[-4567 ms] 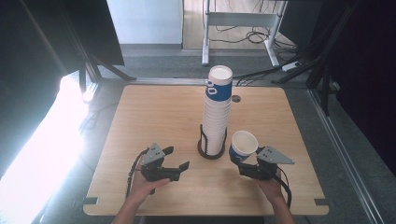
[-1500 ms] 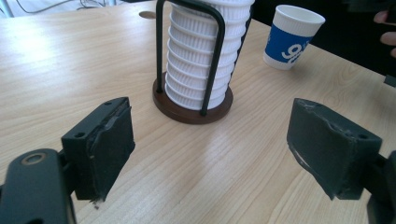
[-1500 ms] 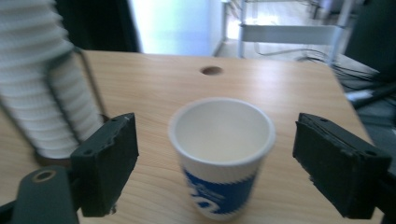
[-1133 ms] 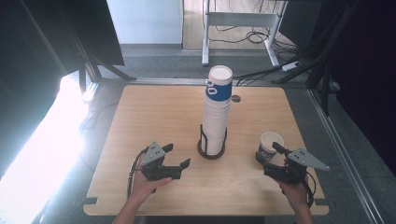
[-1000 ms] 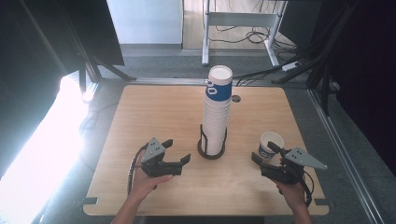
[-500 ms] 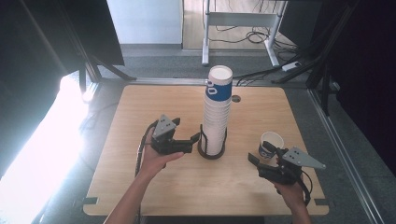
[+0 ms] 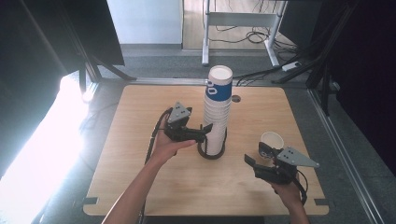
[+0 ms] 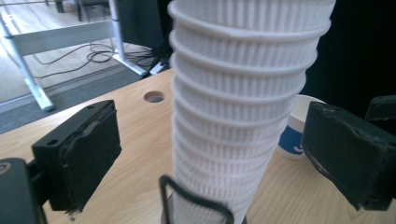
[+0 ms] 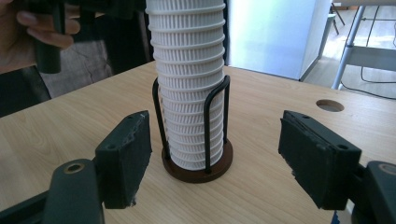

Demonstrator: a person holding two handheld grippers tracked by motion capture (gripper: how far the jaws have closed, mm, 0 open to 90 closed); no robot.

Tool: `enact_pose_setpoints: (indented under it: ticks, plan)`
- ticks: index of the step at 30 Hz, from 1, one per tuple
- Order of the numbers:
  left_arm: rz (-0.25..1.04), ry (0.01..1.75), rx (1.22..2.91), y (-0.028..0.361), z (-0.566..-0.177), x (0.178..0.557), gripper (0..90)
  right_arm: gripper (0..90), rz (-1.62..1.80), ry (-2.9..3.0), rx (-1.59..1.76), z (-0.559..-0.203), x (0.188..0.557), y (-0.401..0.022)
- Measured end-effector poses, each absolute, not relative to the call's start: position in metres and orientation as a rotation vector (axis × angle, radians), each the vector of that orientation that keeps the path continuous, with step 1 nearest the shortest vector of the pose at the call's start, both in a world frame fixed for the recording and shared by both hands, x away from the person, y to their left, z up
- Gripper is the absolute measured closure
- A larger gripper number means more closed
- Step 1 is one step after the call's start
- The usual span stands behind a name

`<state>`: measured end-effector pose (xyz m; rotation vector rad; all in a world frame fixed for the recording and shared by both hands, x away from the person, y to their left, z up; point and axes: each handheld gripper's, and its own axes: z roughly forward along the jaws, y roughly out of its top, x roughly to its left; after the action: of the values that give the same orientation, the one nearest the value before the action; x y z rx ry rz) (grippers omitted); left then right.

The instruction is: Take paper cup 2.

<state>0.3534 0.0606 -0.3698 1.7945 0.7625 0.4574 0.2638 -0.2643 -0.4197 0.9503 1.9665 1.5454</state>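
While the left gripper [image 8: 210, 154] gapes around ribbed white cups [image 8: 238, 116], the right gripper [image 9: 224, 158] gapes empty.

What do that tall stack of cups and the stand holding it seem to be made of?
The cup stack looks like matte white paper with ribbed sleeves; fine vertical ridges cover every cup. The stand seems to be black-coated metal wire on a brown round base, possibly wood or plastic: thin bent rods, dull sheen.

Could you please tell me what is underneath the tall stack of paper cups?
The stack of cups stands in a holder with a round brown base and black wire uprights, on the wooden table. The middle of the base is covered by the bottom cup.
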Motion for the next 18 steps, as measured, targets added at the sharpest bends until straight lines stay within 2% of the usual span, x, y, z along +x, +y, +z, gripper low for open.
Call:
enact_pose_setpoints:
  ticks: [12,18]
  plan:
    - [0.461,0.748,1.814,0.029,-0.366,0.374,3.4,25.9,1.535,1.979,0.94,-0.421,0.265,-0.262]
    - [0.473,0.729,1.82,0.025,-0.371,0.376,7.7,25.8,1.531,1.985,0.933,-0.42,0.267,-0.261]
